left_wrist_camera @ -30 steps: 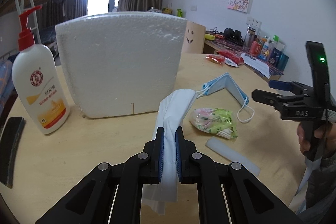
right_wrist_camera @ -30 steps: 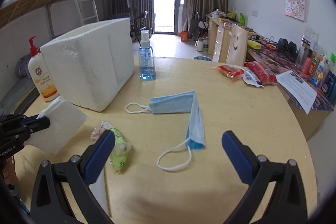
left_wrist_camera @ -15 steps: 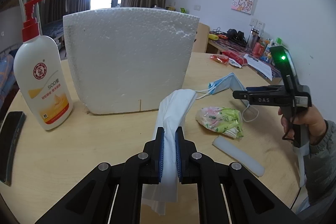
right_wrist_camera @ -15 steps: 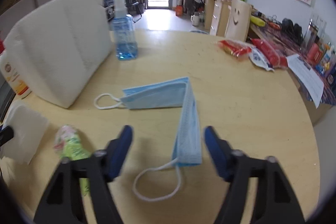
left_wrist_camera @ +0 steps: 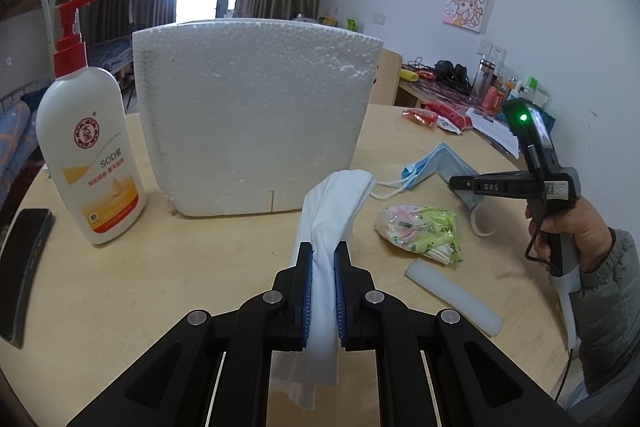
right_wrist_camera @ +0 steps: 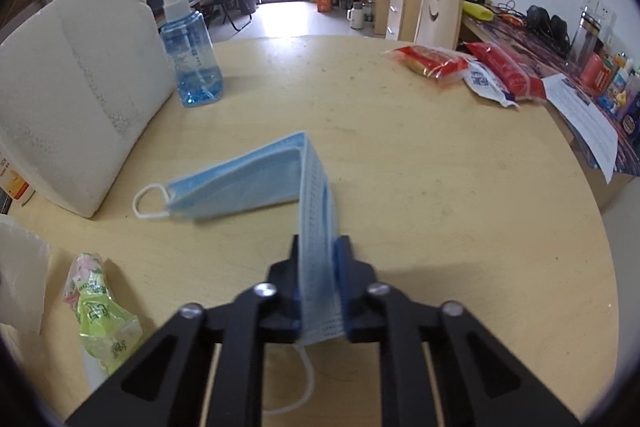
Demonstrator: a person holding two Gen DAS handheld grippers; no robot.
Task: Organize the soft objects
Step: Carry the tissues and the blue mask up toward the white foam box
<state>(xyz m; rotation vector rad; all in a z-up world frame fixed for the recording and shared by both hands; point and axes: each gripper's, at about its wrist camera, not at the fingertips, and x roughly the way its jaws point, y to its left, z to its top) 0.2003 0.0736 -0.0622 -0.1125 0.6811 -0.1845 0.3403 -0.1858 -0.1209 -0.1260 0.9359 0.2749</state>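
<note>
1. The left tongs (left_wrist_camera: 322, 267) are clamped on a white tissue (left_wrist_camera: 332, 211), which stands up between the pads above the tabletop (left_wrist_camera: 200, 267).
2. The right tongs (right_wrist_camera: 318, 259) are closed on one wing of the blue face mask (right_wrist_camera: 248, 183); its other wing lies on the tabletop, ear loop toward the foam box (right_wrist_camera: 72, 99).
3. A green tissue packet (left_wrist_camera: 420, 227) lies between both tongs, just beside a white stick (left_wrist_camera: 452, 303).
4. A lotion bottle (left_wrist_camera: 88, 155) stands left of the foam box.
</note>
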